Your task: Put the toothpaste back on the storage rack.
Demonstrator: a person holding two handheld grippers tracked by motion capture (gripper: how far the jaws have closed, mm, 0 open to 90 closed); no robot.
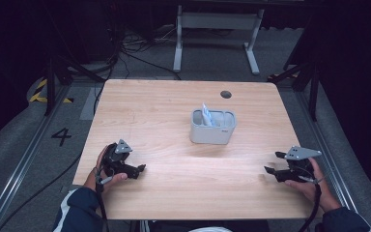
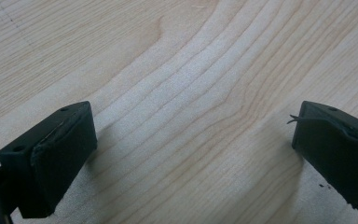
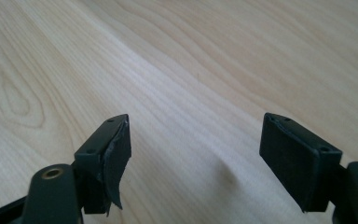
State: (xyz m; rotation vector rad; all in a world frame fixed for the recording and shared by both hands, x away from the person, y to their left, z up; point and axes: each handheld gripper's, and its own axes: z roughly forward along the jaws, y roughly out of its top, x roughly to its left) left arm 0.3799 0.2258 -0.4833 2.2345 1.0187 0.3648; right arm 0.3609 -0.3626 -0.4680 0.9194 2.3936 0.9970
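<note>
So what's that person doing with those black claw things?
A person sits at a wooden table with a gripper in each hand. The left gripper and right gripper are both open and hold nothing, near the front edge. A grey holder with something white in it stands in the middle, untouched.

On the surface [image 1: 164, 104], a holder [image 1: 213, 126] sits just right of frame centre, a packet [image 1: 206, 115] standing in its left compartment. Your left gripper [image 1: 137, 170] is lower left, your right gripper [image 1: 273, 163] lower right.

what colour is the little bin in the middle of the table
Light grey; the small rectangular plastic bin shows best in the high view.
</note>
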